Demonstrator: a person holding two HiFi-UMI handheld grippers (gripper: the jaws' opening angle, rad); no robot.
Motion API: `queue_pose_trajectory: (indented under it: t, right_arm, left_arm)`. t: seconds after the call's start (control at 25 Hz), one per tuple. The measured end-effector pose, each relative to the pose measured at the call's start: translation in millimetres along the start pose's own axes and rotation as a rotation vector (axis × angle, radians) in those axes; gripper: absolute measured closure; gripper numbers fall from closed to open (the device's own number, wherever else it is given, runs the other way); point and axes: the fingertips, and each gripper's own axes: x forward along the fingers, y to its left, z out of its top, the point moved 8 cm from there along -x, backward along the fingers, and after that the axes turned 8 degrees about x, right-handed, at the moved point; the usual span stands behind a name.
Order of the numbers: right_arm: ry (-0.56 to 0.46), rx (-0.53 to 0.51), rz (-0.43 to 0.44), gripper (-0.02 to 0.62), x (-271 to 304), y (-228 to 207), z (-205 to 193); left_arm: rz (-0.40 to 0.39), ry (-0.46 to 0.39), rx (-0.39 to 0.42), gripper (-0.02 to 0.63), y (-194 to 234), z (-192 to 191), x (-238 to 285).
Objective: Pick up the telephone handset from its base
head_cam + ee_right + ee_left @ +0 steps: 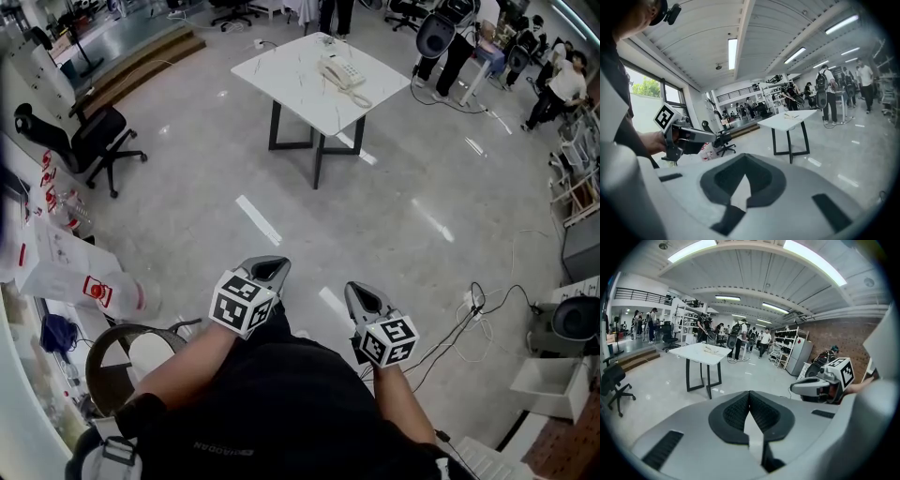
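A white desk telephone (339, 73) with its handset resting on the base and a coiled cord sits on a white table (291, 84) far ahead across the floor. The same table (701, 354) shows small in the left gripper view, and the table (787, 120) shows again in the right gripper view. Both grippers are held close to the person's body, several steps short of the table. My left gripper (269, 270) has its jaws closed together with nothing between them. My right gripper (361, 295) is likewise shut and empty. Each gripper appears in the other's view.
A black office chair (89, 141) stands at the left, near a white counter with red-labelled bags (80, 272). Cables and a power strip (473, 305) trail over the floor at the right. People stand beyond the table. A round stool (131, 361) sits by my left side.
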Motion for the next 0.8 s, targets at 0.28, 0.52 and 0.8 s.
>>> queue_pose_trajectory:
  t: [0.28,0.52,0.8]
  right_arm:
    - [0.023,0.004,-0.009,0.594,25.7,-10.2,9.1]
    - [0.032,-0.007,-0.018,0.594,63.3,-28.5,38.6]
    - [0.058,-0.024,-0.027,0.594,125.2,-53.2,87.7]
  left_arm:
    - [0.005,0.006,-0.04,0.604,28.3,-0.3,16.3]
    - [0.007,-0.009,-0.05,0.604,66.6,19.8,42.1]
    - [0.007,-0.009,-0.064,0.604,132.4,54.9,83.0]
